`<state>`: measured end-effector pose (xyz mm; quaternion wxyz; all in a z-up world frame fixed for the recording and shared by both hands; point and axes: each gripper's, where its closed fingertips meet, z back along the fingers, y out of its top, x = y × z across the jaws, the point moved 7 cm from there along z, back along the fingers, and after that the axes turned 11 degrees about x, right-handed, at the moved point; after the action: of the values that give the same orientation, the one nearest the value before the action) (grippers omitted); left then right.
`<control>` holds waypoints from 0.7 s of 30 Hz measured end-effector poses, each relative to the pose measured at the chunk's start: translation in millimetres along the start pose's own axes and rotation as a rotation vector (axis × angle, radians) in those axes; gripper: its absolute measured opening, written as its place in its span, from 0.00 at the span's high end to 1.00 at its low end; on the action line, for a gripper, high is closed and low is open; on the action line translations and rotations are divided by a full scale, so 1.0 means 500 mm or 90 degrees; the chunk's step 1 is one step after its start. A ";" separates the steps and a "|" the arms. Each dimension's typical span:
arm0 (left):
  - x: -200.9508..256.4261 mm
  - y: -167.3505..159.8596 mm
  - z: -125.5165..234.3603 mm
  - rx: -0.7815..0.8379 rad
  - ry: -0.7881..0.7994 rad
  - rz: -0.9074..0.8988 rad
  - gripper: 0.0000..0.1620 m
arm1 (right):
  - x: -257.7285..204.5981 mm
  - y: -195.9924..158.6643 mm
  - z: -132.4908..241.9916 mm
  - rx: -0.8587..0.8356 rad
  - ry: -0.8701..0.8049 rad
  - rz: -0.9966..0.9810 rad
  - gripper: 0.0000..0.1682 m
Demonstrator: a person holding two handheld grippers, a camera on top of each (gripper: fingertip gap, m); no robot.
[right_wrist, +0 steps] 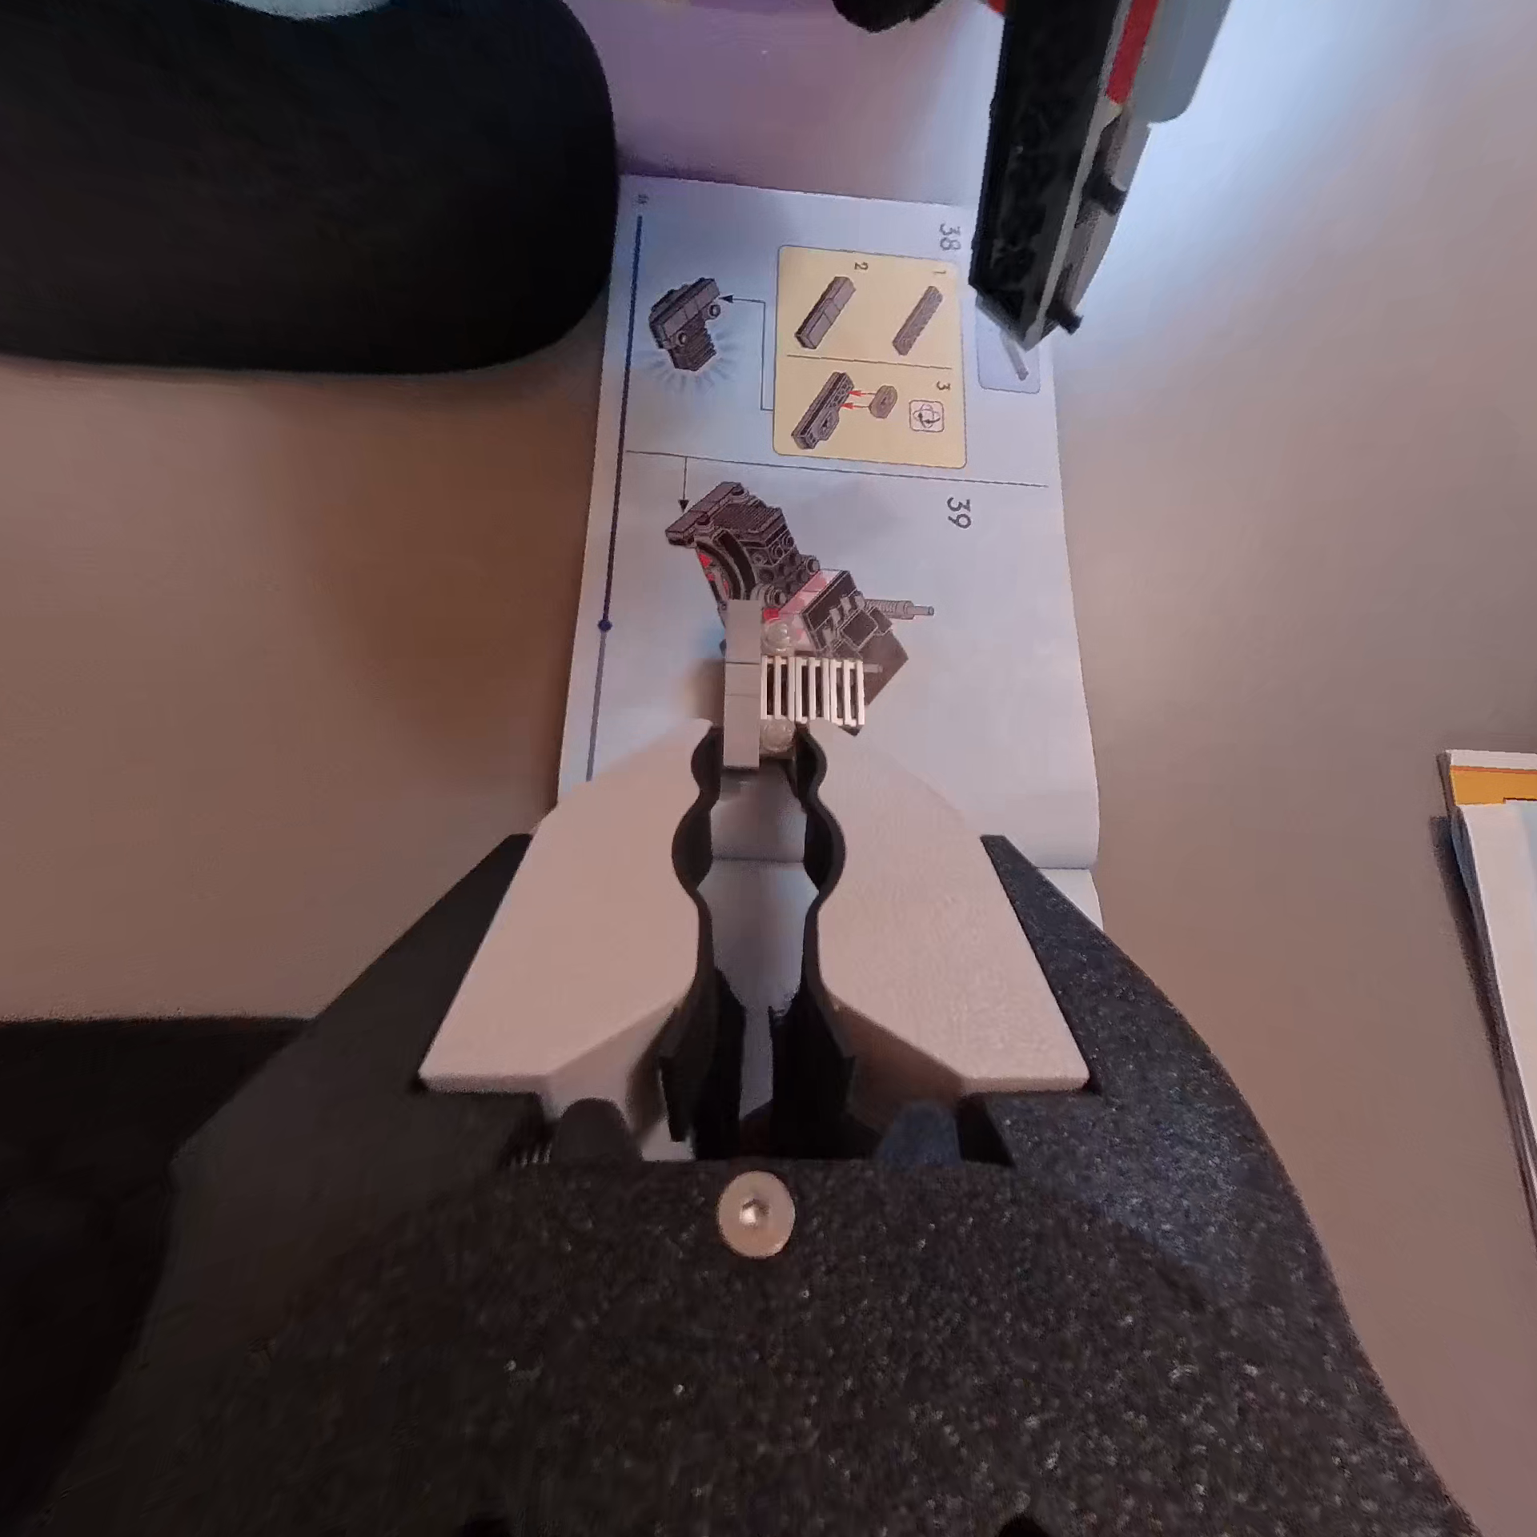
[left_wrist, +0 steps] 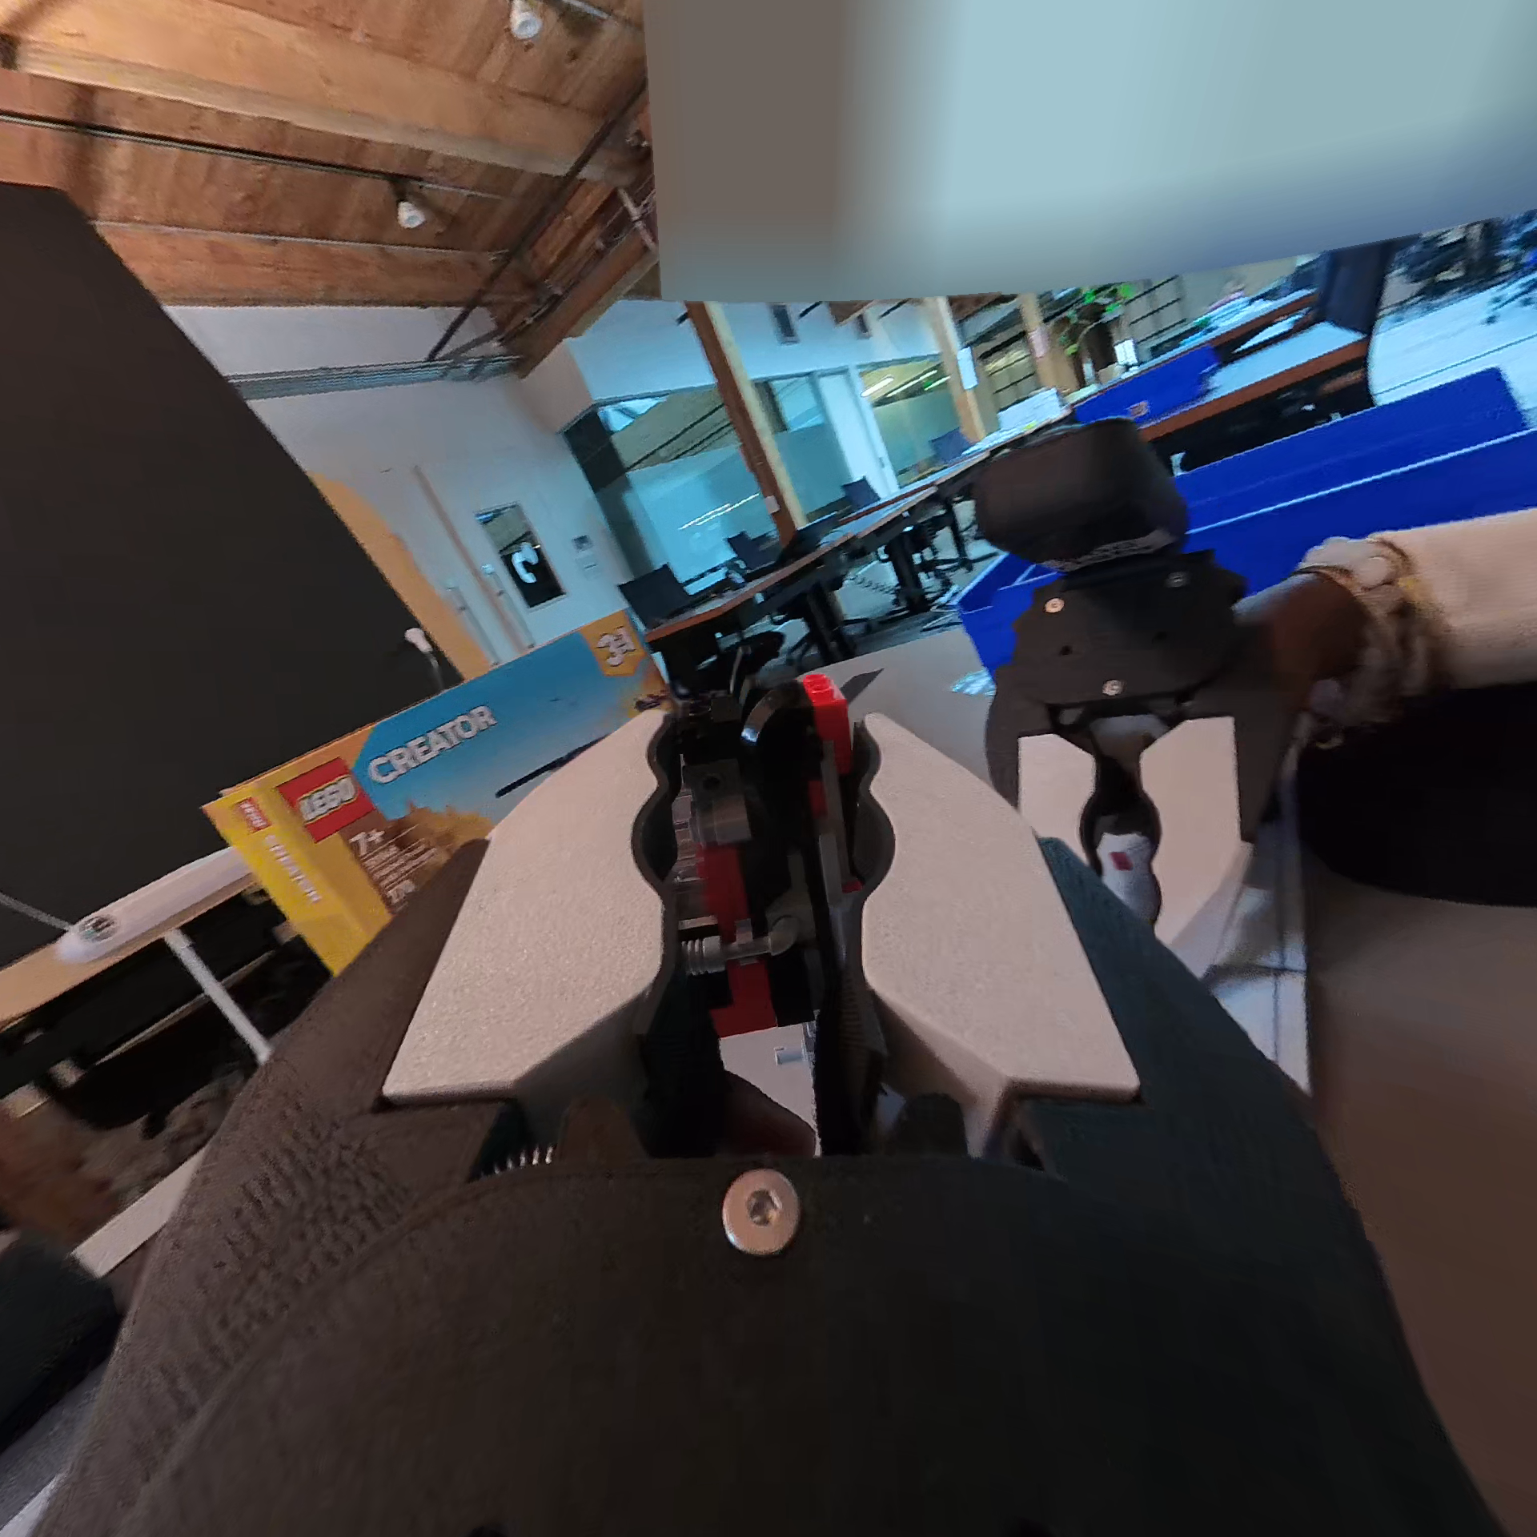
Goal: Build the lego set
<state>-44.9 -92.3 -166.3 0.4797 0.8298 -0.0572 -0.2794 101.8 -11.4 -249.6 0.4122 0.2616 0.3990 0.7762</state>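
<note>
The black, red and grey lego build (left_wrist: 753,865) sits clamped between the fingers of the left gripper (left_wrist: 761,748), lifted off the counter (right_wrist: 291,665) and held on edge, with a red brick at its far tip and a small grey bar poking out near the base of the fingers. In the right wrist view the same build shows at the top right as a dark slab with grey and red edges, hanging above the far end of the open instruction booklet (right_wrist: 981,682). The right gripper (right_wrist: 753,744) has its fingers drawn in on a small grey and white lego piece (right_wrist: 790,690); a white grille part with dark slots sticks out to the right of the fingertips, beside a grey plate and a clear round stud. That piece hovers over the booklet's lower step drawing. The booklet lies flat on the tan counter, and a dark rounded mass fills the upper left of that view. A second stack of paper (right_wrist: 1497,915) lies at the right edge. In the left wrist view, a person's hand (left_wrist: 1322,657) with a light sleeve grips the right gripper, and the set's blue and yellow box (left_wrist: 399,798) stands to the left, behind the left gripper. Blue bins (left_wrist: 1331,482) and office desks stand farther off.
</note>
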 end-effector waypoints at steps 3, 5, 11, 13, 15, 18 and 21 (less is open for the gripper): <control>0.010 0.000 -0.002 0.001 -0.036 0.001 0.75 | 0.002 0.003 0.012 0.013 0.000 0.002 0.83; 0.016 -0.001 -0.003 -0.004 -0.055 -0.004 0.75 | 0.001 0.011 0.020 0.041 -0.006 0.008 0.81; 0.019 -0.010 -0.004 -0.025 -0.069 -0.012 0.75 | -0.008 0.030 0.022 -0.014 -0.025 0.040 0.80; 0.018 -0.011 -0.004 -0.028 -0.067 -0.012 0.75 | -0.004 0.039 0.012 -0.071 -0.046 0.003 0.78; 0.019 -0.013 -0.004 -0.033 -0.069 -0.014 0.75 | 0.001 0.046 -0.002 -0.111 -0.040 -0.021 0.73; 0.022 -0.015 -0.005 -0.037 -0.079 -0.013 0.75 | 0.012 0.044 -0.022 -0.169 -0.016 -0.025 0.73; 0.022 -0.020 -0.003 -0.039 -0.090 0.005 0.75 | 0.018 0.033 -0.037 -0.192 0.019 -0.016 0.79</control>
<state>-36.7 -89.8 -178.4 0.5006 0.7927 -0.0860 -0.3371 76.3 -17.1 -245.3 0.4506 0.1803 0.2870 0.8259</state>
